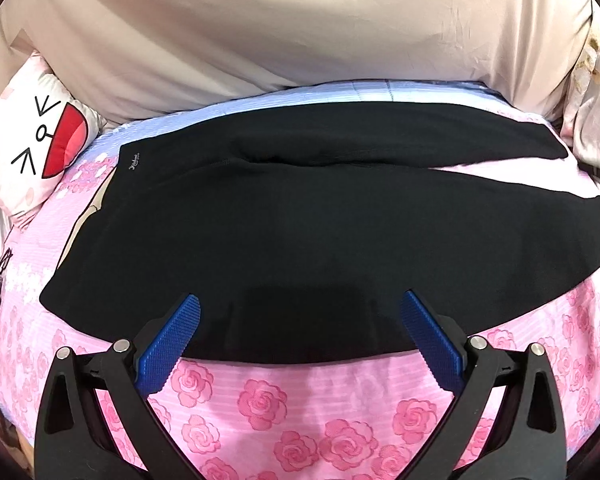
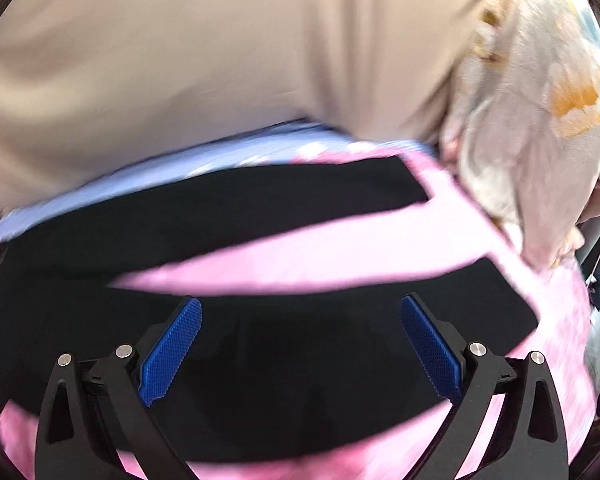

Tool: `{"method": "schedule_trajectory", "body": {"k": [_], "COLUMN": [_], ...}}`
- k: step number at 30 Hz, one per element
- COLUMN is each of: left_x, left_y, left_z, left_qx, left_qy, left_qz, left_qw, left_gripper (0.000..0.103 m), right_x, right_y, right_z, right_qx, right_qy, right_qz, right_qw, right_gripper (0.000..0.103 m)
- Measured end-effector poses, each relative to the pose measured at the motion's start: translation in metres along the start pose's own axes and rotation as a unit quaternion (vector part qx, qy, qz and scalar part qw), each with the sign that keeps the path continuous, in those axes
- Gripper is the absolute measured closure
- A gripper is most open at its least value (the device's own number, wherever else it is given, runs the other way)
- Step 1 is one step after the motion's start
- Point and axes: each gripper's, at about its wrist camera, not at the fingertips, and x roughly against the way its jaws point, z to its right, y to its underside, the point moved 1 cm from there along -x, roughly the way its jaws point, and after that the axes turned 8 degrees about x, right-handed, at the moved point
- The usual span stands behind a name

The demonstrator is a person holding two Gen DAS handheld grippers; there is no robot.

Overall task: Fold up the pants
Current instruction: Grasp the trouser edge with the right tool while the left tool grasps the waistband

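Black pants (image 1: 284, 224) lie flat on a pink rose-print bedsheet (image 1: 284, 412), waistband at the left with a small white logo, the two legs spreading to the right. My left gripper (image 1: 300, 308) is open and empty, its blue pads over the near edge of the pants. In the blurred right wrist view the two pant legs (image 2: 260, 360) fork apart with pink sheet (image 2: 340, 252) between them. My right gripper (image 2: 300, 312) is open and empty over the nearer leg.
A beige cover (image 1: 300, 28) rises behind the pants. A white cartoon-face pillow (image 1: 32, 148) lies at the left. A pale floral quilt (image 2: 540, 112) is bunched at the right, past the leg ends.
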Motion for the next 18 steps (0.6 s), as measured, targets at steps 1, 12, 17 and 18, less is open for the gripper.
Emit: {"method": "schedule_trajectory", "body": {"k": [1,12,17,18], "left_x": [-0.002,-0.021,-0.035,-0.039], "left_y": [0.0,-0.028,-0.043,-0.046], "left_z": [0.0,-0.014,-0.033,-0.034], "left_qx": [-0.001,0.047,0.083,0.077], "left_qy": [0.003,0.063,0.039,0.029], "left_qz": [-0.006,-0.007,0.006,-0.002], "left_qw": [1.0,0.9969,0.9958,0.9966], "left_gripper": [0.005,0.005,0.005,0.005], "right_x": [-0.016,-0.183,-0.237,-0.242], "right_y": [-0.013,-0.098,-0.105,-0.105], "right_z": [0.024,0.144,0.151,0.15], "right_qx": [-0.016,-0.075,-0.079,-0.078], "right_qy": [-0.002,0.007,-0.004,-0.006], "right_qz": [0.0,-0.063,-0.091,-0.093], "right_qw": [1.0,0.995,0.993,0.993], "right_gripper": [0.005,0.005,0.006,0.006]}}
